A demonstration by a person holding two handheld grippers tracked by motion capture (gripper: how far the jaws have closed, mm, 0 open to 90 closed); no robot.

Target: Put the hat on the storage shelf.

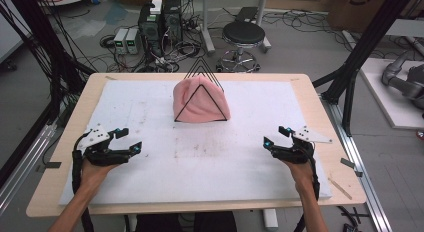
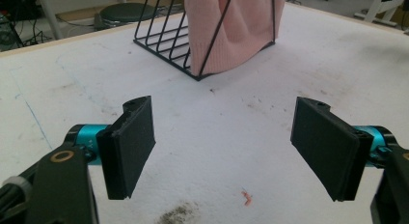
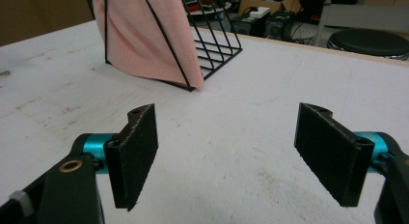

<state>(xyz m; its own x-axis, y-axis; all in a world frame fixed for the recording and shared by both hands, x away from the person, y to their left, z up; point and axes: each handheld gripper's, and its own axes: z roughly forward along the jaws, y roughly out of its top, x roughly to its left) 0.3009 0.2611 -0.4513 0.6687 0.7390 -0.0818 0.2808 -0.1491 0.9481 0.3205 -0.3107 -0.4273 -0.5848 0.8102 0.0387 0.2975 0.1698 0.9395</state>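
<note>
Rack point(image 2: 164, 40) top cut off; cloth point(image 3: 144, 35) too.

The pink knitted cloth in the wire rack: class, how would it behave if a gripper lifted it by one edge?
The pink knitted cloth would probably droop, since it already sags between the wire rack's bars. It looks light, and its fuzzy knit should grip rather than slip.

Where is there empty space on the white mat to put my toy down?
The widest bare patch lies between the left tool and the right tool, in front of the pink cloth draped on the black wire rack. The white mat is also bare left and right of the rack. Only the back middle is taken.
</note>
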